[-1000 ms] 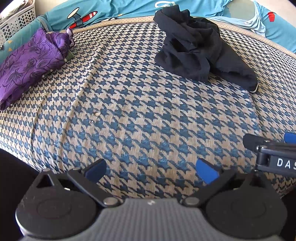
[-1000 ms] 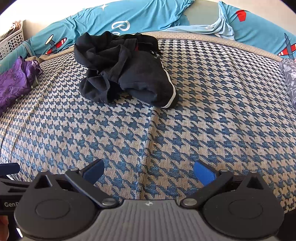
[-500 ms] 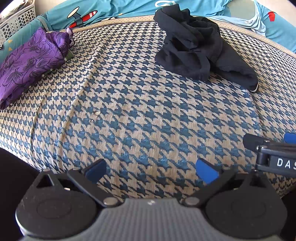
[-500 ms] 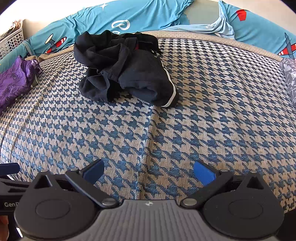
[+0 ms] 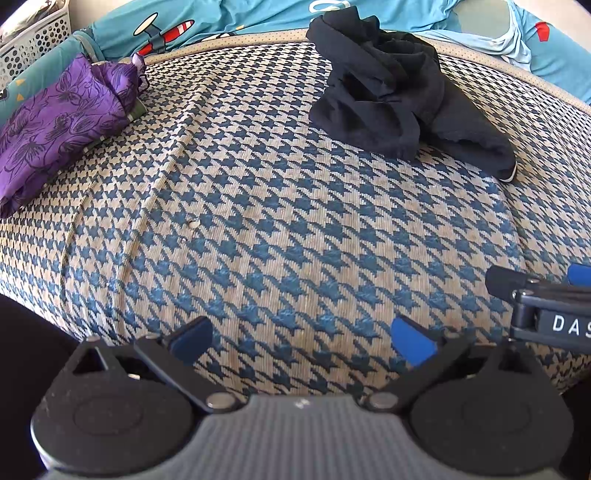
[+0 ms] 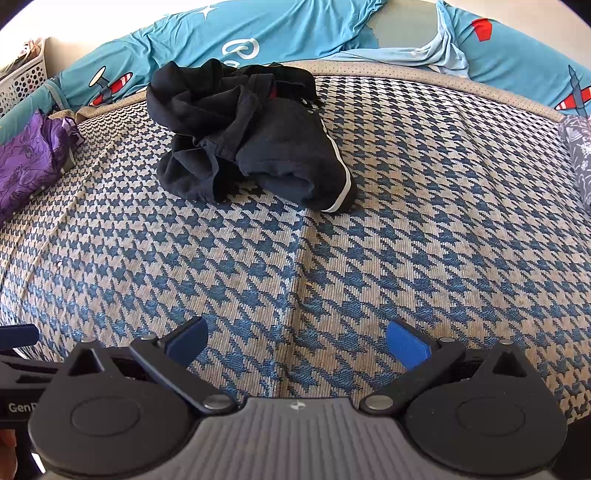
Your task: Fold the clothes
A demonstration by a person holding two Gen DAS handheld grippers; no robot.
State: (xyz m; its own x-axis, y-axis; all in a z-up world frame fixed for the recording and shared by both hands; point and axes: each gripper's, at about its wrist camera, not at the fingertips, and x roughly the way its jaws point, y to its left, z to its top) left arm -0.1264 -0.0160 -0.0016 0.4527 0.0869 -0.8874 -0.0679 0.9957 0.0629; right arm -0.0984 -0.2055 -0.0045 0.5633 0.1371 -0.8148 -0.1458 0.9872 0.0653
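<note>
Crumpled black garment with white stripe trim (image 6: 251, 147) heaped at far side of blue-and-beige houndstooth woven mat (image 6: 369, 258), untouched. Left gripper (image 5: 301, 338) released, blue-padded fingers spread wide, low over near edge of mat, well short of garment. Right gripper (image 6: 297, 341) likewise released, gaping, empty. Folded purple floral cloth (image 5: 55, 129) at far left. Teal airplane-print bedding (image 6: 295, 33) behind.

Both wrist views face forward, sharing the black garment (image 5: 399, 99).
</note>
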